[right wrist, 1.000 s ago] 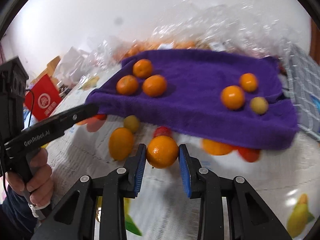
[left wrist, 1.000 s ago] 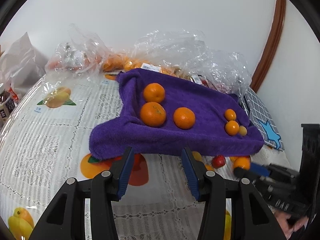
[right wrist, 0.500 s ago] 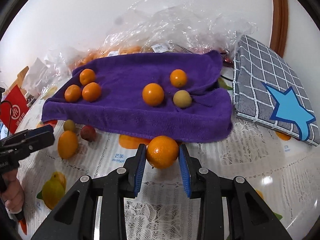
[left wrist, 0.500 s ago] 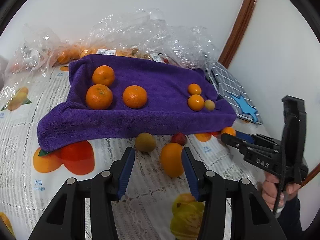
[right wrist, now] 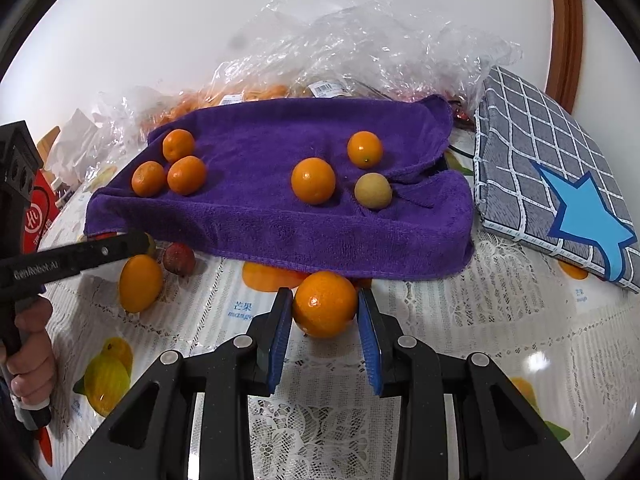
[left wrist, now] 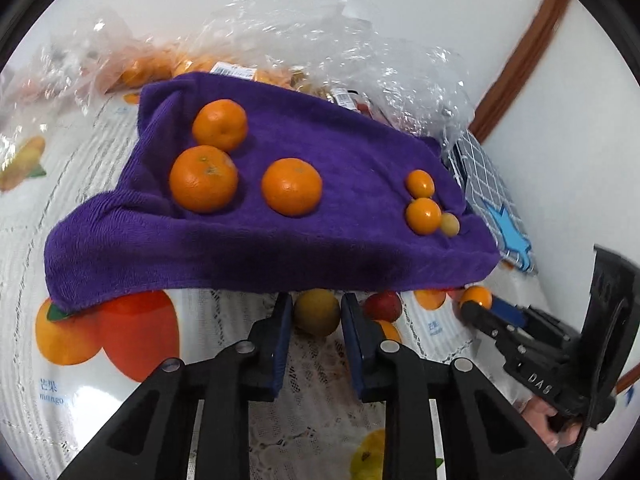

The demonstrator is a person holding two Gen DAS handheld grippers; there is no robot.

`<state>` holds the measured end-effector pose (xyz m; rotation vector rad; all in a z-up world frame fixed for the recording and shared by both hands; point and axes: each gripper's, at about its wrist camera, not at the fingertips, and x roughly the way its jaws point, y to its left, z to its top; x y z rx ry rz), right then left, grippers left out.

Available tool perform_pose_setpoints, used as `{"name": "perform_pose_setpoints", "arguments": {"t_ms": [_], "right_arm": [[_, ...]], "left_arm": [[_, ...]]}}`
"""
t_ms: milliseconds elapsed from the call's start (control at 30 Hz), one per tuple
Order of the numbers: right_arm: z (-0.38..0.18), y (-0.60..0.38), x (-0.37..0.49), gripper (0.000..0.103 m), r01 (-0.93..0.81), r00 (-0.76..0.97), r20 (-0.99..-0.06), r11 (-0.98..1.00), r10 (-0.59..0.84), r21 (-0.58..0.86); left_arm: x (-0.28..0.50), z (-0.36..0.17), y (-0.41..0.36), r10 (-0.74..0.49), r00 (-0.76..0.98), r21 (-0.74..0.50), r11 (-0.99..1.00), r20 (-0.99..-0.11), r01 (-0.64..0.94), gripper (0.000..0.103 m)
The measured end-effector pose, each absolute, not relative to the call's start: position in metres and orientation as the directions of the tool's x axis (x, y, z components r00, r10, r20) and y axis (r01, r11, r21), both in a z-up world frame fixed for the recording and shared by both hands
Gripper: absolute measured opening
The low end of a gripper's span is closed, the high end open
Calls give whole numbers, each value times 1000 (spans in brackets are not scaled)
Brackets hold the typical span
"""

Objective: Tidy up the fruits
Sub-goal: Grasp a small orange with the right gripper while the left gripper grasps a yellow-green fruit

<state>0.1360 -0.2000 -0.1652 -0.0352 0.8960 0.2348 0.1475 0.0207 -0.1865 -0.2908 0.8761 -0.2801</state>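
A purple towel (left wrist: 280,232) (right wrist: 280,216) holds three large oranges at its left (left wrist: 204,178) and two small oranges with a yellowish fruit at its right (right wrist: 313,180). My left gripper (left wrist: 314,314) is open, its jaws on either side of a yellow-green fruit (left wrist: 317,312) on the table at the towel's front edge. My right gripper (right wrist: 325,310) is shut on an orange (right wrist: 325,304) just in front of the towel. A red fruit (left wrist: 383,306) (right wrist: 179,259) and an oval orange fruit (right wrist: 140,283) lie on the table.
Clear plastic bags (right wrist: 360,40) with more oranges lie behind the towel against the white wall. A grey checked cushion with a blue star (right wrist: 552,184) lies to the right. A red carton (right wrist: 36,216) stands at far left. The tablecloth (right wrist: 500,340) has printed fruit.
My left gripper moved forward to the towel's edge, and the yellow-green fruit now sits between its jaws. My right gripper still holds the orange and has moved slightly.
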Motion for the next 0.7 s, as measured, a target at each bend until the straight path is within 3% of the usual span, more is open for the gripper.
{"name": "perform_pose_setpoints", "arguments": {"t_ms": [233,700], "right_arm": [[-167,-198,137,33,-223,600,-781,974,174,45],[-170,-196,143,33,-214,584,-795,976,164,44]], "left_arm": [[141,-180,20,-236,648,-249,966,-725,73,24],[145,-182,28,-248,640,-289,956,-727,43,23]]}}
